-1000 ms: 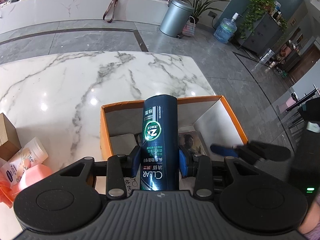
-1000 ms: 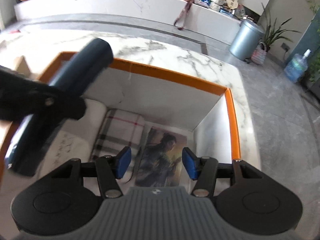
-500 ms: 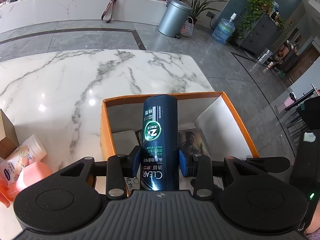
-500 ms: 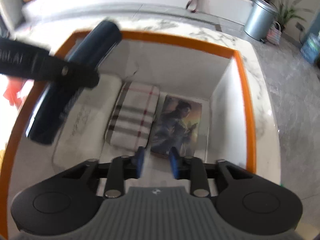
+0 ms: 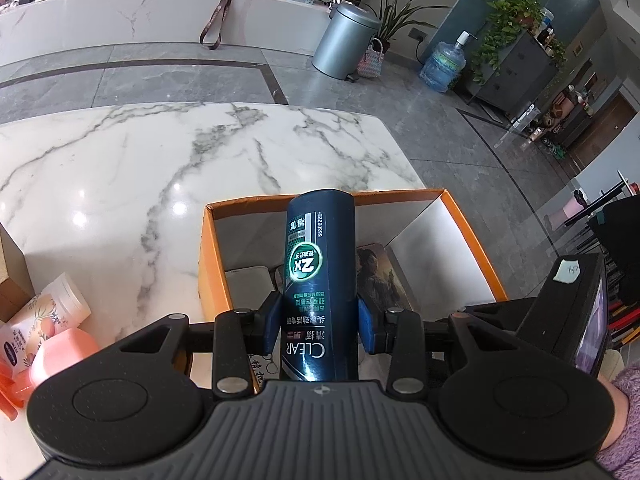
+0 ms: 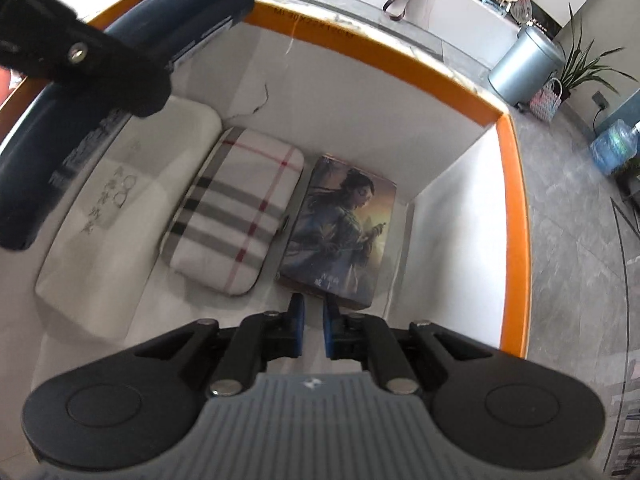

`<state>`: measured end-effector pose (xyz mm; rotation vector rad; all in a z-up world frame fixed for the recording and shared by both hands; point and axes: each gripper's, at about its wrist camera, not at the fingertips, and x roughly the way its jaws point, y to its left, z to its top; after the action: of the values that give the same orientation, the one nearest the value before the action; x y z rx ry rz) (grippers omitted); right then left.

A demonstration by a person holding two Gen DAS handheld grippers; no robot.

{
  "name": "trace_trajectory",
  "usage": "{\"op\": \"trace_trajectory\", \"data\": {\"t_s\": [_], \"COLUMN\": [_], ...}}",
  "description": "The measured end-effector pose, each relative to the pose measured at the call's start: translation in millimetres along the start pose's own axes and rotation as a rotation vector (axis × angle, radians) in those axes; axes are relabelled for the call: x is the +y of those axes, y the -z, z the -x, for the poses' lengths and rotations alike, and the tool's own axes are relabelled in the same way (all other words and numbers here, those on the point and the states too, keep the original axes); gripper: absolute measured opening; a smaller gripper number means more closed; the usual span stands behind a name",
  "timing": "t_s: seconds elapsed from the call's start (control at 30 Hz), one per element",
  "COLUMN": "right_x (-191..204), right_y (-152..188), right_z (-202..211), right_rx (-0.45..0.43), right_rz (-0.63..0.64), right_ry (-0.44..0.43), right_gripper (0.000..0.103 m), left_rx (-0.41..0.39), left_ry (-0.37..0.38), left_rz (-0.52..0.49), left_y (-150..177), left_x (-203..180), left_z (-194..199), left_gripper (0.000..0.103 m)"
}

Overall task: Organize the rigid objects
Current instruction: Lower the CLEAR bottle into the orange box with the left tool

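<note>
While clamped between left gripper (image 5: 319, 320) pads, bottle (image 5: 318, 264) held above box (image 5: 472, 236), over its left part, label upside down. Right gripper (image 6: 312, 326) low inside box, fingers nearly closed, narrow gap, gripping nothing, tips just beside picture box (image 6: 340, 228) near edge. Inside box, left to right: white case (image 6: 120, 216), plaid case (image 6: 240, 216), picture box, side by side. Outside box, to its left on marble table (image 5: 120, 168): pink bottle (image 5: 60, 354), tube (image 5: 44, 316).
</note>
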<state>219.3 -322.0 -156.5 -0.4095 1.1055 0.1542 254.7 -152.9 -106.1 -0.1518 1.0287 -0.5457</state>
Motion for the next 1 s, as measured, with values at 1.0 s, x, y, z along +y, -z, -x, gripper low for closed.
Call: {"op": "trace_trajectory", "data": {"t_s": [1.0], "right_x": [-74.4], "right_y": [72.8], "right_z": [119.1], "right_rx": [-0.268], "right_rz": [-0.547], "right_ry": [0.006], "right_gripper": [0.013], "left_rx": [0.202], "left_ry": [-0.03], "left_rz": [-1.348], "left_y": [98.1], "left_x": [-136.2], "left_z": [-75.9], "left_gripper": [0.044]}}
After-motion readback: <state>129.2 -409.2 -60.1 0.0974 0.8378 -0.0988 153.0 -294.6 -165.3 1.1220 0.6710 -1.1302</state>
